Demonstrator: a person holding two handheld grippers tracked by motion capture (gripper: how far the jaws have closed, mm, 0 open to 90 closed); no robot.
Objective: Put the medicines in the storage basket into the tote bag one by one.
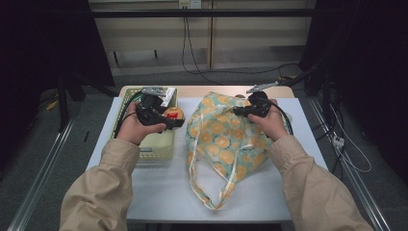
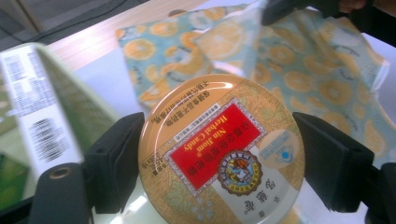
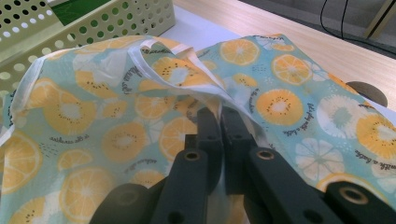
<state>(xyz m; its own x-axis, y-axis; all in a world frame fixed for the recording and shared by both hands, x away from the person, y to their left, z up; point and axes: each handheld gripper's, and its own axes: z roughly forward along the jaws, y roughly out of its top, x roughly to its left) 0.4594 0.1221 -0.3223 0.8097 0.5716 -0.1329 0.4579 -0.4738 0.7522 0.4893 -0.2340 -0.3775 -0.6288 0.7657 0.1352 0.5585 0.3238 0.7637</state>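
1. The tin's [image 2: 219, 154] bottom edge is cut off in the left gripper view, and the box label [image 2: 32, 107] beside it is too blurry to read.
2. Left gripper [image 1: 166, 118] pinches the round candy tin over the green basket [image 1: 156, 149].
3. Right gripper [image 3: 222, 135] is clamped tight on the bag's [image 1: 223, 134] rim, just right of the basket; the fabric hides the bag's inside.

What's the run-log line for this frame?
left gripper: shut on candy tin, beside basket | right gripper: shut on bag rim | table
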